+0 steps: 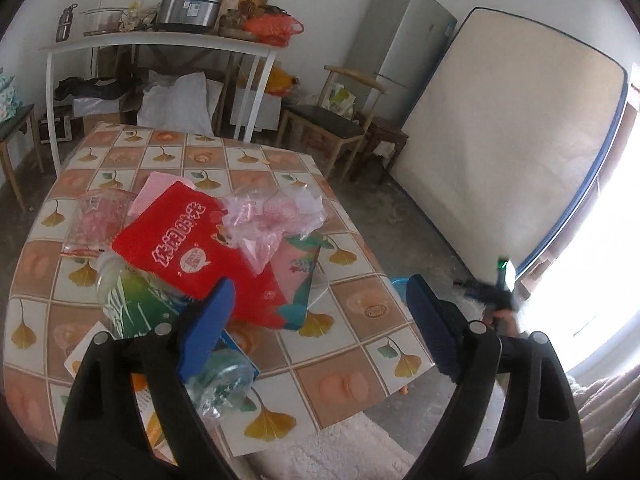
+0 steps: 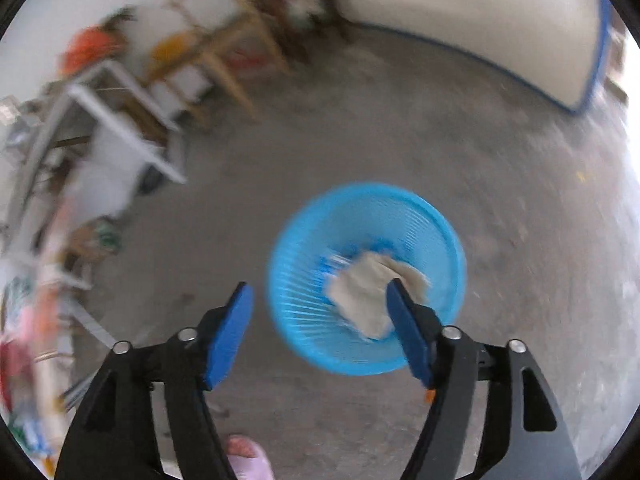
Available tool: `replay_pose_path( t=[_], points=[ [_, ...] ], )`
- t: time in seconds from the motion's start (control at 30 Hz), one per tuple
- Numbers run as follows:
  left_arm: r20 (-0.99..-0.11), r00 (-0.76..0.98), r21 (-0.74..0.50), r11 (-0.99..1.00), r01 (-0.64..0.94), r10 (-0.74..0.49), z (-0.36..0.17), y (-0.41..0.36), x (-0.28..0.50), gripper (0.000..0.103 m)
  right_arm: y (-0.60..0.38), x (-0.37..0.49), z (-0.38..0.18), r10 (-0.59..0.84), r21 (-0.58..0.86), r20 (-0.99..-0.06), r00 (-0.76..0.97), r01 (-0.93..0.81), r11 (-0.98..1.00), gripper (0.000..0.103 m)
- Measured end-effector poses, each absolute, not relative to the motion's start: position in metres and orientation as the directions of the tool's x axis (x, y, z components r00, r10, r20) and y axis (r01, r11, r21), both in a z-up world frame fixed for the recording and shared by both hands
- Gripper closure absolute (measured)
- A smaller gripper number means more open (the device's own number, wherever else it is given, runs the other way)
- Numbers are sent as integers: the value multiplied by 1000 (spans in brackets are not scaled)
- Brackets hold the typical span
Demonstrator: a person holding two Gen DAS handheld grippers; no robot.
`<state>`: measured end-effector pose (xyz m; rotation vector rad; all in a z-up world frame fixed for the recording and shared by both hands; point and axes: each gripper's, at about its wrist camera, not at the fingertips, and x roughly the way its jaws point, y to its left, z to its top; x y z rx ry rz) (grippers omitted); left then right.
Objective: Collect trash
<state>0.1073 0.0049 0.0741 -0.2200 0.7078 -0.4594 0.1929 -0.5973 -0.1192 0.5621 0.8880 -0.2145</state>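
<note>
Trash is seen heaped on the table (image 1: 352, 344), which is covered with a tiled cloth of leaf and peach squares. Going from left to right in the left wrist view, a clear plastic wrapper (image 1: 96, 220) lies at the far left of the heap, a clear bottle with a green label (image 1: 128, 300) is tucked under a red packet with white lettering (image 1: 192, 248), and a crumpled pinkish clear bag (image 1: 272, 216) rests on the packet's right part. A crushed clear bottle (image 1: 224, 384) lies nearer, just behind the left finger. The left gripper (image 1: 320, 312) is held above the near edge of the table with its jaws spread wide, and nothing is gripped between them. Further right, a chair (image 1: 332, 120), a grey fridge (image 1: 400, 36) and a mattress (image 1: 508, 136) leaned against the wall are seen. In the blurred right wrist view, the right gripper (image 2: 320, 312) is likewise spread wide and empty, held above a bare grey floor. A blue slatted basket (image 2: 304, 240) stands on the floor just right of centre, and a crumpled beige piece, possibly paper (image 2: 360, 288), lies inside it, with something blue and white beside it that cannot be made out.
</note>
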Motion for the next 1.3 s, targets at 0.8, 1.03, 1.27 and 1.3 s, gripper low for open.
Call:
replay_pose_path(
  t=[0.8, 1.03, 1.27, 1.3],
  points=[
    [-528, 755, -221, 921, 321, -390, 20, 38, 37, 19, -235, 325, -17, 667, 685, -592, 452, -154, 712, 12],
    [-517, 737, -241, 901, 362, -434, 12, 42, 34, 19, -224, 331, -17, 633, 638, -631, 449, -165, 752, 42],
    [-513, 730, -274, 892, 360, -452, 7, 46, 33, 19, -214, 328, -15, 607, 597, -654, 452, -185, 781, 83],
    [-511, 731, -279, 892, 357, -452, 7, 48, 33, 19, -214, 327, -14, 610, 599, -652, 450, -188, 778, 86]
  ],
)
